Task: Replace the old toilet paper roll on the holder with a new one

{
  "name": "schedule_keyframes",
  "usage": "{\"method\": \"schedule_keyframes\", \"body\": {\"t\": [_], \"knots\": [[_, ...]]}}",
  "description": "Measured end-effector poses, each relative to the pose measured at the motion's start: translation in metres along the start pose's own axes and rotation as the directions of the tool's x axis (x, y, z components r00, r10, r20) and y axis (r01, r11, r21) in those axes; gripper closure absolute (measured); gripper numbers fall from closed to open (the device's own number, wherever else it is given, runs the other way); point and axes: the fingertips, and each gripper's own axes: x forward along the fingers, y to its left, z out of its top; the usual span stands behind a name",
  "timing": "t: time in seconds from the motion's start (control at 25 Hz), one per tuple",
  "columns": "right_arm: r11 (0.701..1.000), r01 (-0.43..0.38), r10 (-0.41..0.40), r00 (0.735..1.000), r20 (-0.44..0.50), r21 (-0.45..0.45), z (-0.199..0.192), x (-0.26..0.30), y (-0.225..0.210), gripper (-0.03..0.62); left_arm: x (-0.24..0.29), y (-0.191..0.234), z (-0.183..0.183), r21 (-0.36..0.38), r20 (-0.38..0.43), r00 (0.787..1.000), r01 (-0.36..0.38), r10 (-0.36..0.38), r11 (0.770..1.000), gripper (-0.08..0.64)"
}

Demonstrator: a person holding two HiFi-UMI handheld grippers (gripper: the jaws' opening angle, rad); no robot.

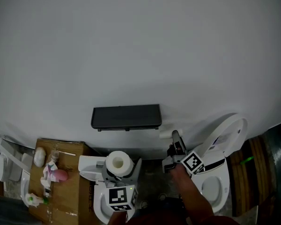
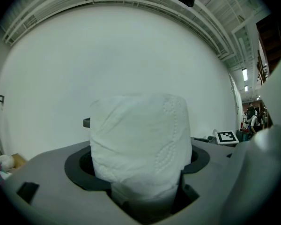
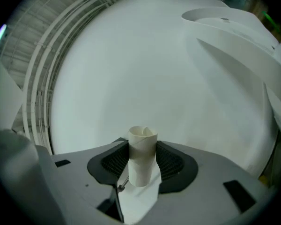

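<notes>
Our left gripper (image 2: 140, 184) has its fingers (image 2: 77, 168) closed on the new toilet paper roll (image 2: 140, 142), which stands upright and fills the gap between them. The fingers (image 3: 171, 162) of our right gripper (image 3: 141, 165) pinch the old cardboard tube (image 3: 142, 153), also upright, with a scrap of paper (image 3: 138, 198) hanging under it. In the head view both sit below the dark holder (image 1: 126, 117) on the wall (image 1: 140, 46).

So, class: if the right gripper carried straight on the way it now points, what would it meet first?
Probably the white wall: beyond the cardboard tube held in the right gripper, only bare wall lies ahead. The raised toilet lid sits off to the right. Depth is unclear.
</notes>
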Motion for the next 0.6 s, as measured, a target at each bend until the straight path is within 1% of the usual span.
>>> {"method": "schedule_keyframes", "body": {"t": [0.08, 0.12, 0.16, 0.2, 0.24, 0.28, 0.32, 0.36, 0.4, 0.44, 0.48, 0.52, 0.56, 0.6], "knots": [[0.994, -0.004, -0.002, 0.999, -0.053, -0.110, -0.007, -0.004, 0.010, 0.403, 0.001, 0.000, -0.001, -0.001, -0.002, 1.000, 0.000, 0.000, 1.000, 0.115], [0.986, -0.008, -0.006, 0.997, -0.081, -0.169, -0.011, -0.006, 0.016, 0.403, 0.001, 0.000, -0.001, -0.001, -0.002, 1.000, -0.001, 0.001, 1.000, 0.115], [0.973, -0.013, -0.012, 0.994, -0.108, -0.232, -0.015, -0.009, 0.022, 0.403, 0.002, 0.000, -0.002, -0.001, -0.002, 1.000, -0.002, 0.002, 1.000, 0.115], [0.953, -0.017, -0.024, 0.991, -0.131, -0.304, -0.019, -0.011, 0.028, 0.405, 0.002, -0.001, -0.002, 0.001, -0.003, 1.000, -0.002, 0.002, 1.000, 0.115], [0.923, -0.018, -0.043, 0.988, -0.151, -0.384, -0.021, -0.014, 0.033, 0.405, 0.003, -0.001, -0.003, 0.003, -0.004, 1.000, -0.003, 0.003, 1.000, 0.115], [0.883, -0.018, -0.068, 0.984, -0.166, -0.469, -0.024, -0.017, 0.038, 0.405, 0.003, -0.001, -0.004, 0.008, -0.005, 1.000, -0.004, 0.004, 1.000, 0.115], [0.831, -0.018, -0.100, 0.979, -0.180, -0.556, -0.026, -0.020, 0.043, 0.405, 0.003, -0.001, -0.004, 0.013, -0.006, 1.000, -0.005, 0.006, 1.000, 0.115], [0.769, -0.018, -0.136, 0.972, -0.191, -0.639, -0.029, -0.023, 0.047, 0.405, 0.003, 0.000, -0.005, 0.018, -0.006, 1.000, -0.008, 0.008, 1.000, 0.115], [0.698, -0.022, -0.173, 0.965, -0.199, -0.716, -0.032, -0.025, 0.050, 0.405, 0.003, 0.000, -0.005, 0.022, -0.005, 1.000, -0.010, 0.011, 1.000, 0.115], [0.626, -0.030, -0.208, 0.957, -0.204, -0.780, -0.035, -0.028, 0.054, 0.405, 0.003, 0.001, -0.006, 0.025, -0.005, 1.000, -0.013, 0.013, 1.000, 0.115], [0.560, -0.041, -0.237, 0.949, -0.207, -0.828, -0.038, -0.030, 0.056, 0.405, 0.003, 0.001, -0.007, 0.028, -0.005, 1.000, -0.015, 0.015, 1.000, 0.115], [0.509, -0.052, -0.256, 0.944, -0.209, -0.859, -0.041, -0.032, 0.058, 0.405, 0.003, 0.001, -0.007, 0.030, -0.007, 1.000, -0.016, 0.016, 0.999, 0.115], [0.476, -0.060, -0.267, 0.941, -0.210, -0.878, -0.043, -0.033, 0.060, 0.405, 0.003, 0.001, -0.008, 0.031, -0.008, 1.000, -0.016, 0.017, 0.999, 0.115], [0.457, -0.063, -0.273, 0.939, -0.208, -0.887, -0.044, -0.034, 0.062, 0.405, 0.003, 0.001, -0.007, 0.032, -0.009, 1.000, -0.016, 0.016, 0.999, 0.115]]}}
